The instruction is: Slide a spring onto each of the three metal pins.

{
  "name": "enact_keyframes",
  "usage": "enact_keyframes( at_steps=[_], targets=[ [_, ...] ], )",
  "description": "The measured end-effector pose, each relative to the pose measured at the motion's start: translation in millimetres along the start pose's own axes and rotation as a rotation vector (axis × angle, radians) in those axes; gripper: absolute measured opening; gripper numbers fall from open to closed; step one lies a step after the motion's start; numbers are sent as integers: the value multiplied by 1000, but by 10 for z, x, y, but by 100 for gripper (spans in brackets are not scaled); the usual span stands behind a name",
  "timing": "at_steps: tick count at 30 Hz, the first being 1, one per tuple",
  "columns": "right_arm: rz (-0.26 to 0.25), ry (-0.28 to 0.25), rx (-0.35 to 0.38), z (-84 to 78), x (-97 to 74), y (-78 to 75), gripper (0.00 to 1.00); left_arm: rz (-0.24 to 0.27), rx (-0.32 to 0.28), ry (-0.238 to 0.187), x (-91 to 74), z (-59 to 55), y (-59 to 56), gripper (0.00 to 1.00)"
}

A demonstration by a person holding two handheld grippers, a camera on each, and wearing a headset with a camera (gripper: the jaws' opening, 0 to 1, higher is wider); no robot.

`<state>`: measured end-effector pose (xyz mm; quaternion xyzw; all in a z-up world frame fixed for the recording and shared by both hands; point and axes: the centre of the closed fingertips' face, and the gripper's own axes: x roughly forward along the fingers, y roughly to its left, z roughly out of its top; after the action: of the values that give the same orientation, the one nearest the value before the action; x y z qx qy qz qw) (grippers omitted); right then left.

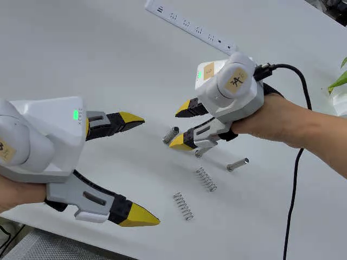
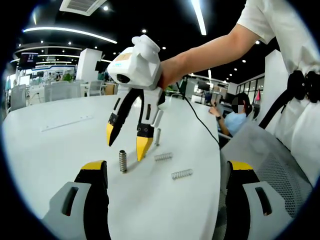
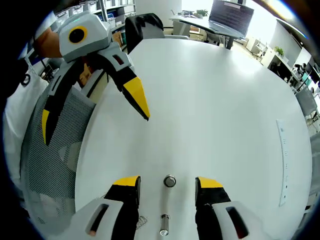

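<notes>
seemingly left gripper [image 1: 151,170] and right gripper [image 1: 173,130] fingers spread apart, holding nothing.

White table [image 1: 65,49], power strip [image 1: 190,27], dark ceiling [image 2: 160,12] with strip lights [image 2: 199,17], grey mesh chair [image 3: 60,145]

The right gripper's [image 1: 173,130] lower jaw is covering most of what is probably a pin [image 1: 199,153]. The power strip [image 1: 190,24] is running off the head view at 12 o'clock, the cable [image 1: 290,216] at 5 o'clock, a plant [image 1: 340,81] at 3 o'clock. In the right gripper view, a spring [image 3: 142,220] is peeking from behind a jaw at 7 o'clock.
</notes>
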<state>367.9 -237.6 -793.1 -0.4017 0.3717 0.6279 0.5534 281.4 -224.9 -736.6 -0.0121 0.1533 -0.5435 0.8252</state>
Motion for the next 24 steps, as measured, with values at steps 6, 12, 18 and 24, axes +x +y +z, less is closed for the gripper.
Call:
enact_keyframes(
  at_steps=[6, 12, 18, 24],
  targets=[
    [-18, -63, 24, -3, -117, 32, 56, -5, 13, 20, -11, 0, -10, 99],
    [-59, -177, 90, -22, -355, 39, 69, -13, 27, 42, -30, 16, -25, 99],
    [-94, -240, 133, -114, -627, 199, 78, -16, 40, 65, -37, 39, -28, 99],
    [-134, -295, 185, -272, -857, 355, 82, -27, 61, 98, -29, 56, -57, 99]
  ],
)
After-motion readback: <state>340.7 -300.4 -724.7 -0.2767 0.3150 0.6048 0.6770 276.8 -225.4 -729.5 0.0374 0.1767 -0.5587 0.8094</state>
